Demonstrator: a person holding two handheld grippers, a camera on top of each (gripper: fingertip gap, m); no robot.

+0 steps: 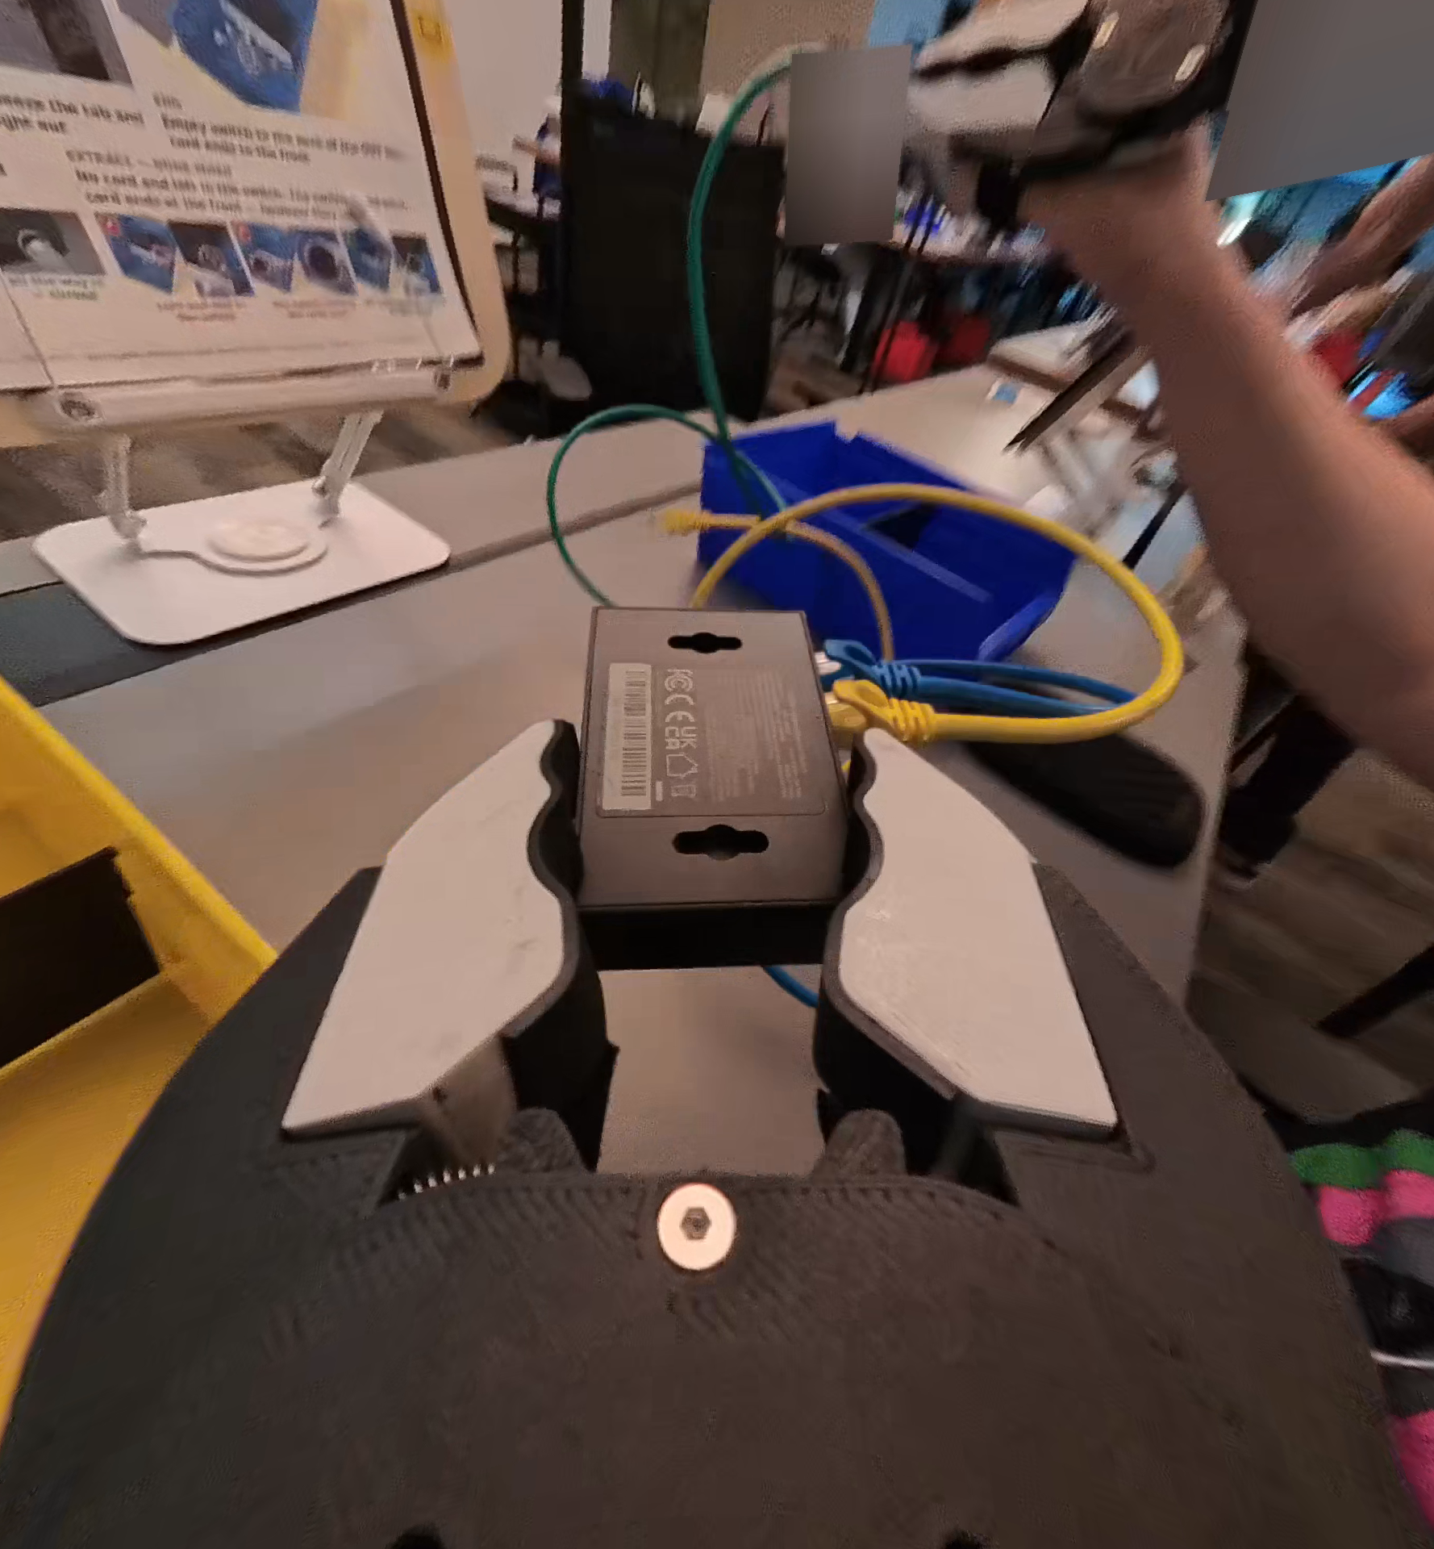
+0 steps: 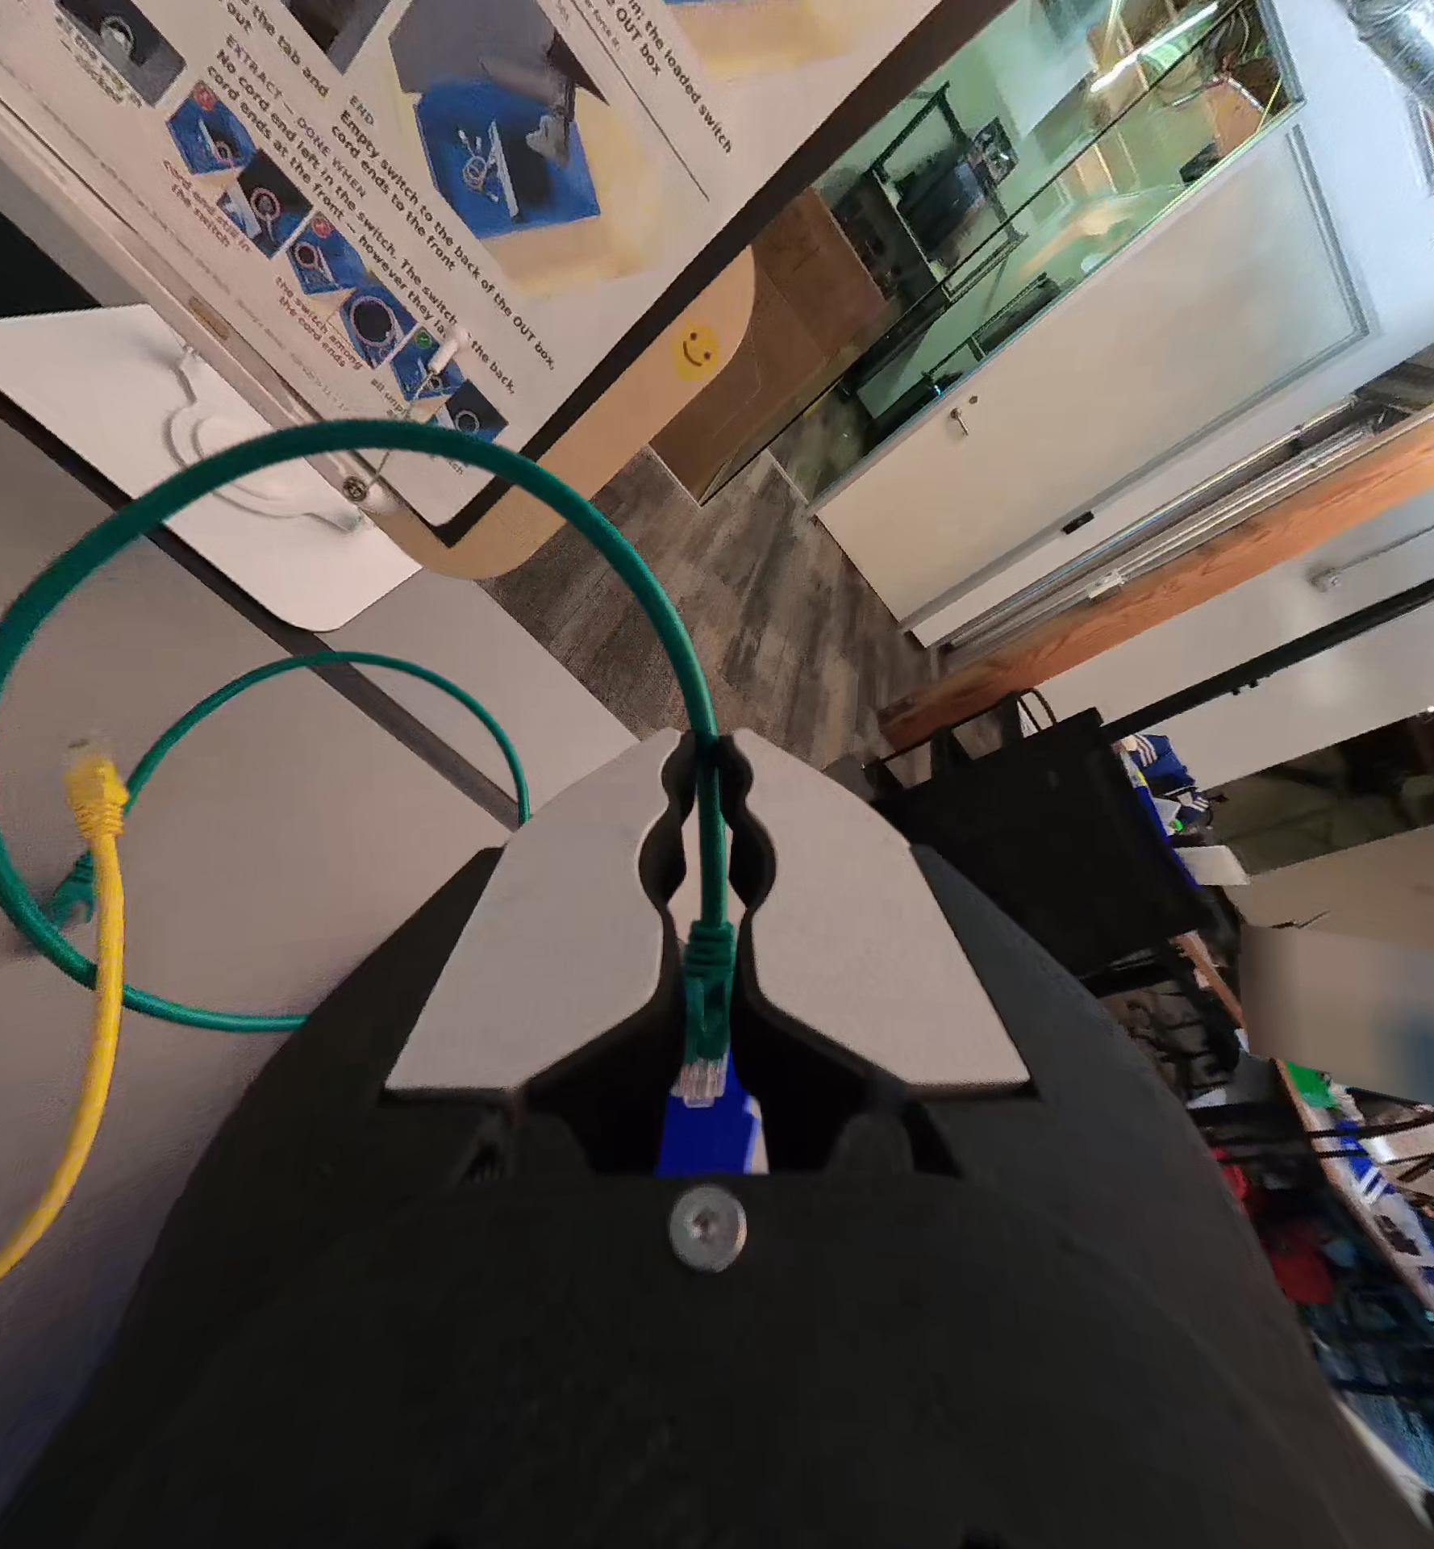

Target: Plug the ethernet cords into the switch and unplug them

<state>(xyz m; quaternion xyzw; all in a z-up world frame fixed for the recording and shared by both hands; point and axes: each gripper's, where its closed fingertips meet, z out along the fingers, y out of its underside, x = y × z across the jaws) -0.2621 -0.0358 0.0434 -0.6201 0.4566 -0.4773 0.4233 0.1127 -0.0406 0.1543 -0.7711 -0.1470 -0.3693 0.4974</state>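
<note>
On the far left we see a yellow bin [image 1: 43,964], then a white stand [image 1: 244,557] carrying an instruction sheet. At centre our left gripper [image 1: 709,805] is clamped on the black switch [image 1: 709,746], which lies label side up on the grey table [image 1: 295,738], ports facing right. A yellow cord [image 1: 890,712] and blue cords [image 1: 906,675] sit plugged into those ports, just in front of a blue bin [image 1: 890,520]. Further right and raised well above the table, our right gripper [image 2: 704,746] is pinched on the green cord [image 2: 709,838], its plug [image 2: 707,1023] pointing back toward the camera, free of the switch. We cannot tell whether this is plugging or unplugging; we judge the green cord to be the one in hand. If inserting, we must turn the plug toward a free port and line it up while the left keeps the switch braced
</note>
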